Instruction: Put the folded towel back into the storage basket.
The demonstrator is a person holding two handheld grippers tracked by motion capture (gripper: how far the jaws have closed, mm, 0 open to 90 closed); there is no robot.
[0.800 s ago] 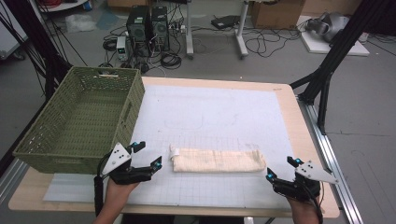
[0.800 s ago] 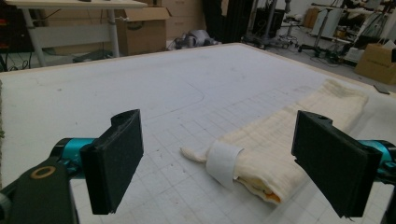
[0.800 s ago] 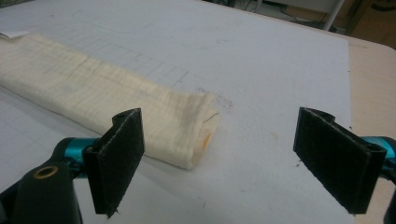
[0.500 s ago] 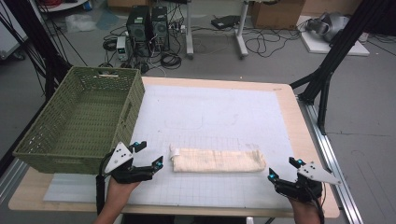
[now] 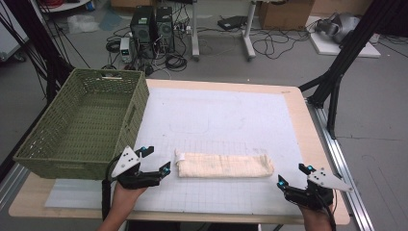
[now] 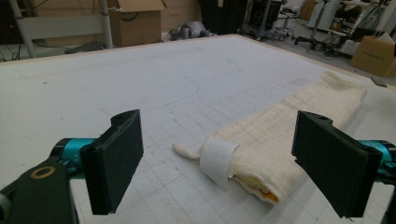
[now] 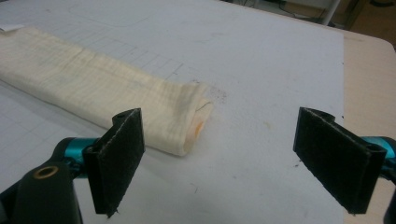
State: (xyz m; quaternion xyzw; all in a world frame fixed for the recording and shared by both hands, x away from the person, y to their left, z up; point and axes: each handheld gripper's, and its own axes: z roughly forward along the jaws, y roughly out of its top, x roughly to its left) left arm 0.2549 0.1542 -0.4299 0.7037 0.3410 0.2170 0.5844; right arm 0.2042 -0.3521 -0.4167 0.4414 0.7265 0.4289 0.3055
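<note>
Towel (image 5: 223,165), folded long, lies near the table's (image 5: 298,103) front edge, just right of the green basket (image 5: 84,122). I hold my left gripper (image 5: 156,162) at its tagged end and my right gripper (image 5: 293,175) beyond the other, both jaws spread wide, empty, presumably to pinch each end.

Cream folded towel (image 5: 224,165), rolled into a long flat bundle, lying left to right across the near part of the white gridded mat (image 5: 226,115). White tag (image 6: 217,159) sticking out at its left end.
</note>
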